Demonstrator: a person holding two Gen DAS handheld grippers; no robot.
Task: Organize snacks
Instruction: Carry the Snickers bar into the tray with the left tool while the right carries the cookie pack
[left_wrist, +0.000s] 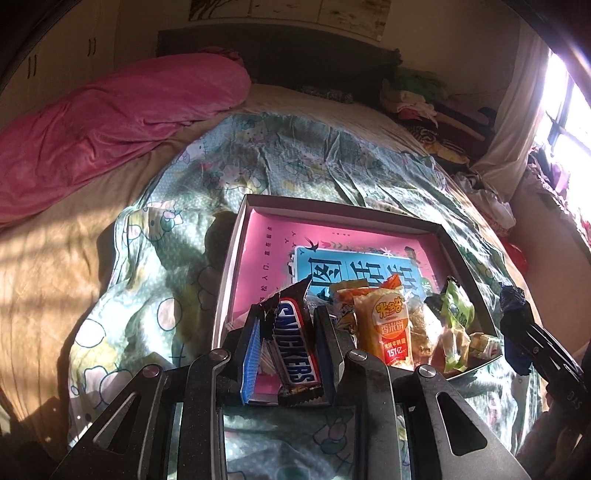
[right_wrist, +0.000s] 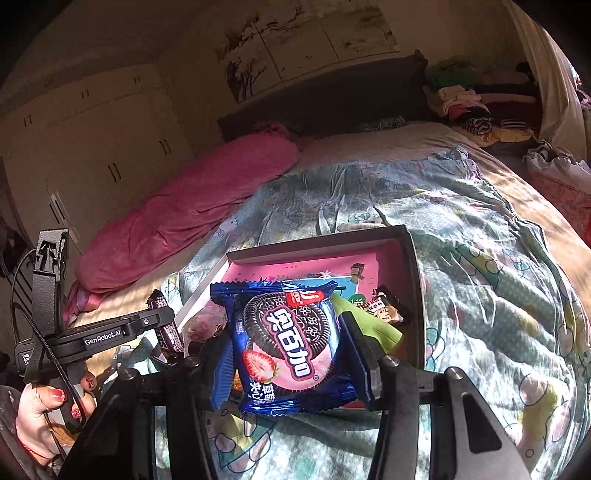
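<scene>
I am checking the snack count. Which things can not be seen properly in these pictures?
- Left wrist view: snacks behind the orange rice-cracker pack overlap, so no count.
- Right wrist view: Oreo pack in the right tongs hides the box middle.
- Both views: window glare.

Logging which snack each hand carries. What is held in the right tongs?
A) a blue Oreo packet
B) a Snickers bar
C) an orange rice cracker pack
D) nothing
A: the right tongs are closed on the blue Oreo packet; the Snickers bar sits in the left tongs.
</scene>
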